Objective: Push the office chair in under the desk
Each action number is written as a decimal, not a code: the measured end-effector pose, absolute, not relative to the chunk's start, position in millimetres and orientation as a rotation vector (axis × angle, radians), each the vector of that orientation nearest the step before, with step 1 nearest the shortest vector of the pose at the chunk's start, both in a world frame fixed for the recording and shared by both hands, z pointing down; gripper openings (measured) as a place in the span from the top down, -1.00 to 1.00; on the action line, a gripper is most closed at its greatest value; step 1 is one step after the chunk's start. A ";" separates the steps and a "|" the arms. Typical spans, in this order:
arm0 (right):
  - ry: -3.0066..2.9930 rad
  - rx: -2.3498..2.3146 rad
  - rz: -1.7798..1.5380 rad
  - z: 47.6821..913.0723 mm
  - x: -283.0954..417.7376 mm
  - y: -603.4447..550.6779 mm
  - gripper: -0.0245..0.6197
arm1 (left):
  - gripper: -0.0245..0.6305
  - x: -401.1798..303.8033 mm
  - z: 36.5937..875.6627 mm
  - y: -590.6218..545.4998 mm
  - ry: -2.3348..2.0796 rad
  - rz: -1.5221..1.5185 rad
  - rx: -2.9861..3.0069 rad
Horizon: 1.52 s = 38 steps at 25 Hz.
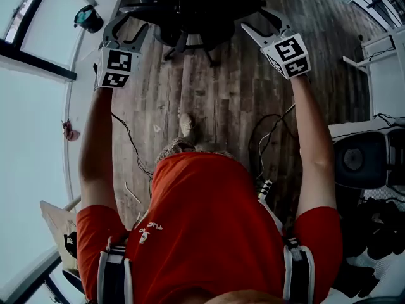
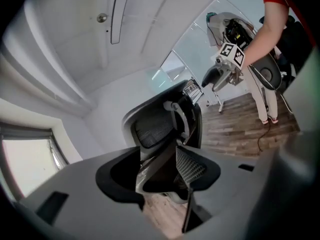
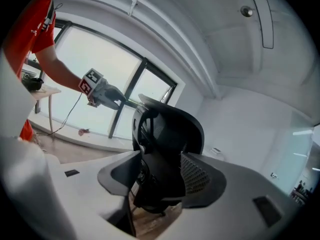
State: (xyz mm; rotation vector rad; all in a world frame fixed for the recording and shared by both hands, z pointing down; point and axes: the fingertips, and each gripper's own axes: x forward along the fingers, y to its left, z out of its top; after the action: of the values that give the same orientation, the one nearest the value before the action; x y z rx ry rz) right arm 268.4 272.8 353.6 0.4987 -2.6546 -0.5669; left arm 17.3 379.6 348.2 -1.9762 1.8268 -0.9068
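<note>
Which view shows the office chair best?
The right gripper view: the office chair stands upright mid-frame, its back seen between the open jaws. The left gripper view shows it tilted, with its lower part hidden. The head view catches only its seat and base at the top edge.

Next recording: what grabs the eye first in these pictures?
The black office chair stands at the top of the head view on the wooden floor. Both bare arms stretch toward it, with the left gripper and right gripper at its two sides, jaws apart, each framing the chair in its own view. The person's red shirt fills the lower middle.
</note>
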 end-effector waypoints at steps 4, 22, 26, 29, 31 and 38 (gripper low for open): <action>-2.557 0.499 -0.560 367.0 265.2 230.7 0.13 | 0.20 -13.4 360.8 350.5 1.781 -1.011 -1.968; -2.034 0.180 -0.622 459.5 238.4 129.2 0.07 | 0.10 -65.6 436.7 262.2 1.355 -1.526 -2.012; -1.974 0.112 -0.621 478.4 229.0 129.2 0.07 | 0.11 -70.3 454.3 257.5 1.225 -1.634 -1.974; -1.940 0.091 -0.647 490.2 223.9 127.3 0.07 | 0.15 -75.9 469.5 253.7 1.164 -1.686 -1.944; -1.927 0.080 -0.683 493.1 218.1 124.9 0.08 | 0.37 -75.8 473.5 248.9 1.144 -1.680 -1.931; -1.902 0.076 -0.853 486.7 210.2 116.4 0.41 | 0.55 -72.9 471.6 237.6 1.108 -1.635 -1.845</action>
State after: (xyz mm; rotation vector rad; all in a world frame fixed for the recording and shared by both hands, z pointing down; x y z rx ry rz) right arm 210.2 116.4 486.7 0.0759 -1.9016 -0.8533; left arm -72.9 237.6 471.6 -1.8449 1.1077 -1.6352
